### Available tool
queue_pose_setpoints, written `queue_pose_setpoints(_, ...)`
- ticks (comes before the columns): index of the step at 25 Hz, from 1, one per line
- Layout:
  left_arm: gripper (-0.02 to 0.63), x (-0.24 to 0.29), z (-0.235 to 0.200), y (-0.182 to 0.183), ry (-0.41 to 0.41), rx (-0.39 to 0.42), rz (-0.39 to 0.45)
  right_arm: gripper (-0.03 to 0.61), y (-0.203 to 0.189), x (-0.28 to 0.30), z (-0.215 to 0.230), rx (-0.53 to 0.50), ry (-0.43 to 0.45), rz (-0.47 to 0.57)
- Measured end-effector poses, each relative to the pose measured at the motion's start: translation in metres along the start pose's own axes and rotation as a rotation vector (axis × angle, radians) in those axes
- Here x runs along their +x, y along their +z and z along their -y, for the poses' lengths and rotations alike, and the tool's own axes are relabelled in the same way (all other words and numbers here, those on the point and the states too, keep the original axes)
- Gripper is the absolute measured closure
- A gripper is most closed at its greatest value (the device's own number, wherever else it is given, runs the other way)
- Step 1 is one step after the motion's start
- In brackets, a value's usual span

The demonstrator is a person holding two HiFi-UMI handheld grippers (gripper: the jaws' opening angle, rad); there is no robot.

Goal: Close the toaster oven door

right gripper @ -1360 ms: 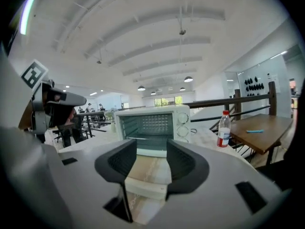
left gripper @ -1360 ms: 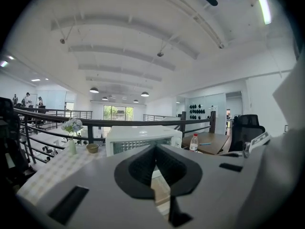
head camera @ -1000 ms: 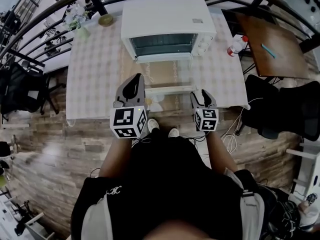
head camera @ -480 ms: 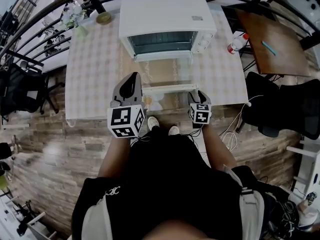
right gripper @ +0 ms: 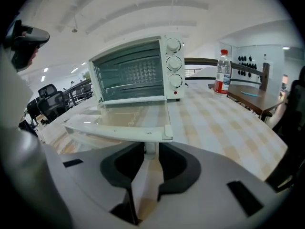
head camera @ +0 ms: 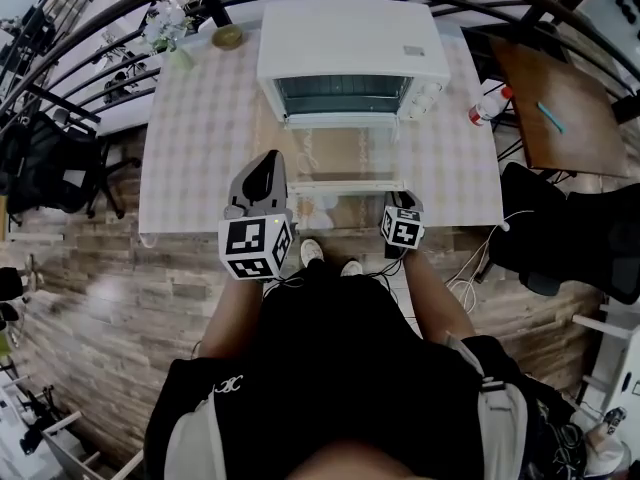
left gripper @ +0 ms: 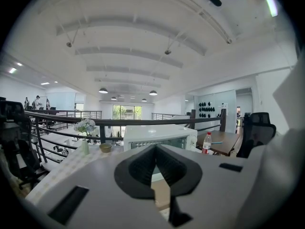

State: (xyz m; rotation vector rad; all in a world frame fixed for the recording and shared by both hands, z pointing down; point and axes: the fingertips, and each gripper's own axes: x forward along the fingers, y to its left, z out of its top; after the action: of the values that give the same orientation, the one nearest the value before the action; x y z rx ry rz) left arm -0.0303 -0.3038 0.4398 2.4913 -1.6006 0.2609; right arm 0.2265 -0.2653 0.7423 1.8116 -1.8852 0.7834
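Left gripper (head camera: 267, 163): hangs at the near edge of the table (head camera: 200, 138), about seven o'clock of the open door, nose aimed toward twelve. Claw pressed together, nothing in it. I read it as parked, held off to the side so the door has a free swing and I can see the work.

Toaster oven (head camera: 350, 43): sits at twelve o'clock on the table, mouth facing six. Its door (head camera: 345, 160) lies dropped flat, glass up, front edge toward me. Fully open, closing not yet begun.

Right gripper (right gripper: 148, 149): comes in low at the door's five o'clock corner, under the front edge. Jaws are closing round the white handle post (right gripper: 149, 146) that hangs below that edge. Pads look to be touching it on both sides, no gap I can make out. The low approach makes sense to me: the hinge is at the oven's foot, so the lift must start beneath the front edge and sweep up toward twelve. Gripping near one end may twist the door a little, my guess only.

Bottle (head camera: 483, 108): stands at three o'clock of the oven, well apart from the swing path
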Motion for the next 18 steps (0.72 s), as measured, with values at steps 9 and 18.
queue_pose_setpoints(9, 0.6, 0.007, -0.003, 0.0, 0.005, -0.028, 0.013, 0.509, 0.041, -0.022, -0.01, -0.019, 0.014, 0.115)
queue_pose_setpoints(18, 0.6, 0.011, -0.003, 0.004, 0.007, -0.041, 0.035, 0.508, 0.121, -0.05, -0.011, -0.041, 0.023, 0.309)
